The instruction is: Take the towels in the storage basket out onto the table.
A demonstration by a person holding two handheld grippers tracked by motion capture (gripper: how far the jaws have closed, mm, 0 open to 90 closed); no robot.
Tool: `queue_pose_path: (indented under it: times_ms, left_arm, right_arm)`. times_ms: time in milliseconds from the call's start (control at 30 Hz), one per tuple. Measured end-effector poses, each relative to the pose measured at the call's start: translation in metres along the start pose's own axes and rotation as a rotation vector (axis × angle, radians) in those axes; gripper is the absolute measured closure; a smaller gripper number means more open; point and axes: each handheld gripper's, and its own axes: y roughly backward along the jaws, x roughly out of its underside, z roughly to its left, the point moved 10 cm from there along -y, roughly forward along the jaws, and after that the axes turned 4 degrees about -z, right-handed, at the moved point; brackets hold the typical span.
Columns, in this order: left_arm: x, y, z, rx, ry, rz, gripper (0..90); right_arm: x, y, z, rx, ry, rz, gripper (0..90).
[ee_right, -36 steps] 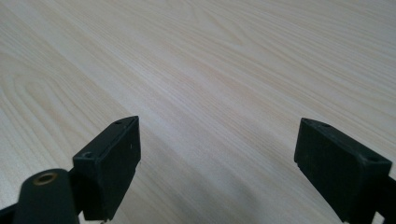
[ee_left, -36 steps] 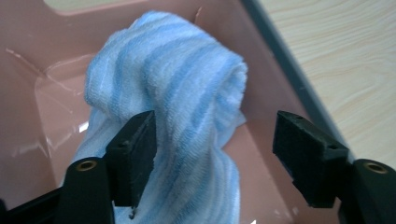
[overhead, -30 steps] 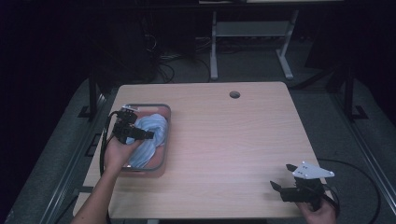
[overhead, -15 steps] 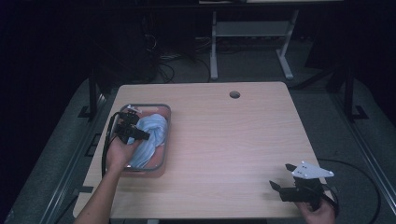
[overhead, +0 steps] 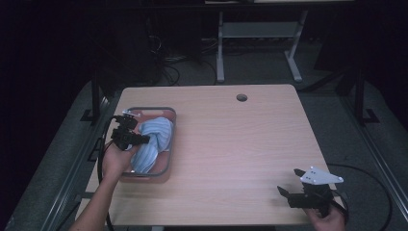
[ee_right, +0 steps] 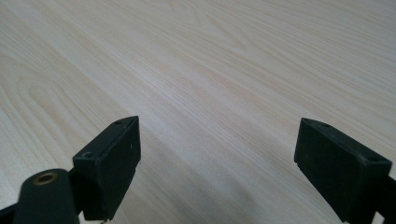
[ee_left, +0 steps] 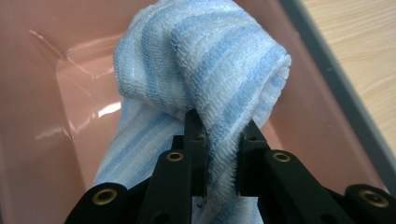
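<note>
Since the earlier frames, the left gripper [overhead: 137, 140] has shifted slightly toward the near left part of the tray, and its jaws have just been closing, with a fold of the striped cloth [overhead: 153, 143] between them. In the left gripper view, both black pads press into that fold of the blue-and-white cloth [ee_left: 205, 74], pinching it firmly. Above the pinch the cloth rises in a thick rolled hump; below it, the rest trails down onto the pink floor of the tray [ee_left: 60, 84].

In the high view, the tray [overhead: 169, 139], pink inside with a grey rim, sits on the left part of the wooden table [overhead: 240, 144], close to the left edge. The cloth lies inside it, bunched along the right side. The person's left hand [overhead: 115, 159] holds the gripper over the tray's near left area.

At the near right corner of the table, the right gripper [overhead: 291, 184] is in the same place as before. In the right gripper view, the right gripper [ee_right: 217, 163] has its jaws spread wide with bare table surface between them.
</note>
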Motion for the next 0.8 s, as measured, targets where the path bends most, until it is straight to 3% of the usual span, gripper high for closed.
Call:
queue_pose_path:
  times_ms: [467,800]
  left_arm:
    - [-0.011,0.035,0.001,0.027,-0.002,-0.101,78.2]
    - [-0.017,0.051,0.003,0.036,0.003,-0.131,78.2]
  right_arm:
    - [-0.001,0.001,-0.001,0.005,-0.007,-0.004,14.1]
    - [-0.002,0.003,-0.003,0.008,-0.006,-0.009,14.2]
